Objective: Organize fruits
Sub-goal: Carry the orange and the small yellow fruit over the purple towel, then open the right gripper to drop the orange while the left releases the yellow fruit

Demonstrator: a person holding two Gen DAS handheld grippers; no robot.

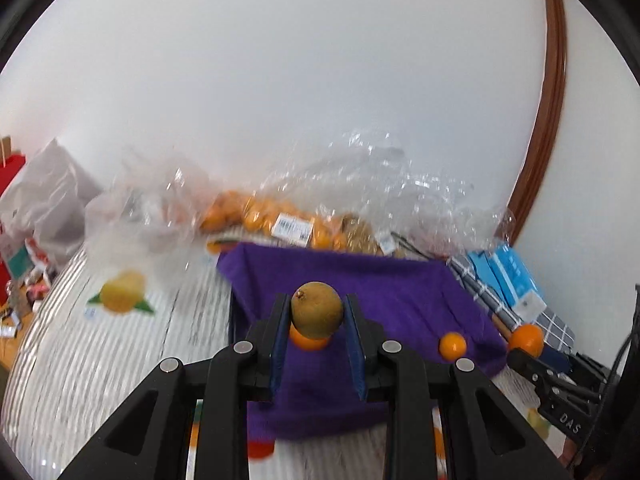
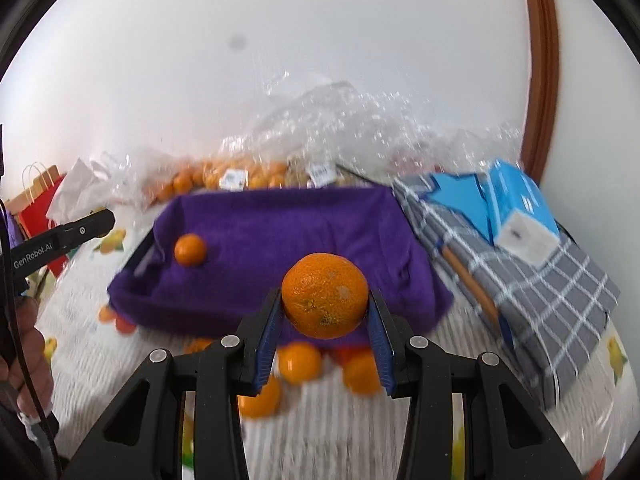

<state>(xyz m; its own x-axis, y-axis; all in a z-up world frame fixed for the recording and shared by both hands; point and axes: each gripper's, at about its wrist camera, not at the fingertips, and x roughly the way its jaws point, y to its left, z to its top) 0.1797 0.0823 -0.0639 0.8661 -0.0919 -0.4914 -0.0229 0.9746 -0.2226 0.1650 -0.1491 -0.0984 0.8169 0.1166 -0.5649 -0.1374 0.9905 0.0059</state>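
My left gripper [image 1: 317, 312] is shut on a brown kiwi [image 1: 317, 310], held above a purple cloth-lined tray [image 1: 400, 292]. A small orange [image 1: 452, 345] lies on the purple cloth, and another orange [image 1: 308, 342] peeks out below the kiwi. My right gripper [image 2: 325, 304] is shut on a large orange [image 2: 325, 295], in front of the same purple tray [image 2: 280, 232], where one small orange [image 2: 190, 249] rests. Loose oranges [image 2: 300, 361] lie on the striped tablecloth under the right gripper. In the left wrist view the right gripper shows at the right edge with its orange [image 1: 527, 339].
Clear plastic bags of oranges [image 1: 256, 212] stand against the white wall behind the tray. A grey checked cloth [image 2: 532, 280] with a blue box [image 2: 516, 204] lies right of the tray. A red paper bag [image 2: 38, 196] stands far left. A hand [image 2: 24, 344] holds the left gripper.
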